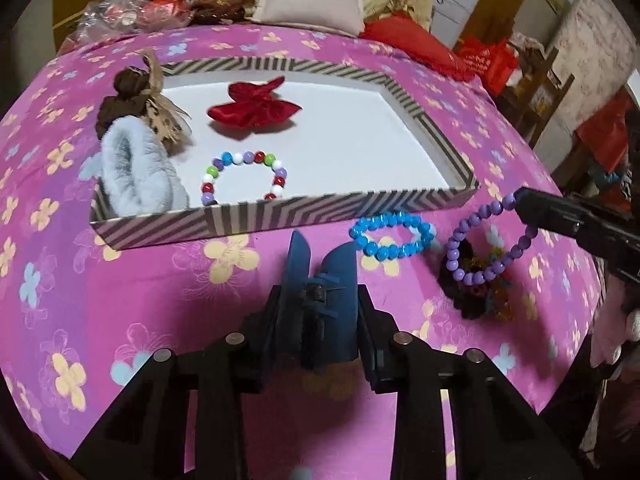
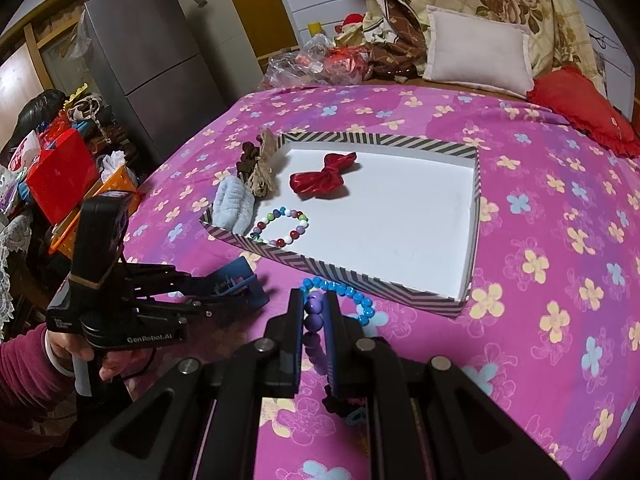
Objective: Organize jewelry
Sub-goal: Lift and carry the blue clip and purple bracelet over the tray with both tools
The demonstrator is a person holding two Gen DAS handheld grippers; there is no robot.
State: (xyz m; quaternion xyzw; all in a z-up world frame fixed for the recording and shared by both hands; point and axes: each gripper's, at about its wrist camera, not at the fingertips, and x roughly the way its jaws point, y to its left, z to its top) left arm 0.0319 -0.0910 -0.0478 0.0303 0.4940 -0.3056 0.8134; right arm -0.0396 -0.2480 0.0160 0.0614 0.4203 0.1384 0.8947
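Note:
A striped tray [image 1: 256,216] [image 2: 352,276] with a white floor lies on the pink bedspread. In it are a red bow [image 1: 252,106] [image 2: 324,178], a multicoloured bead bracelet [image 1: 244,178] [image 2: 280,226], a pale blue fluffy scrunchie [image 1: 132,168] [image 2: 234,202] and a brown scrunchie [image 1: 132,96] [image 2: 256,164] on the rim. My right gripper [image 2: 314,308] [image 1: 520,204] is shut on a purple bead bracelet [image 1: 488,240] [image 2: 314,314], lifted just in front of the tray. A blue bead bracelet [image 1: 390,236] [image 2: 352,296] lies on the bedspread beside it. My left gripper [image 1: 322,256] [image 2: 240,280] is shut and empty.
A dark tinsel scrunchie [image 1: 480,288] [image 2: 344,404] lies under the purple bracelet. Pillows [image 2: 476,52] and bags sit at the head of the bed. A fridge [image 2: 152,60] and cluttered baskets [image 2: 100,196] stand to the left of the bed.

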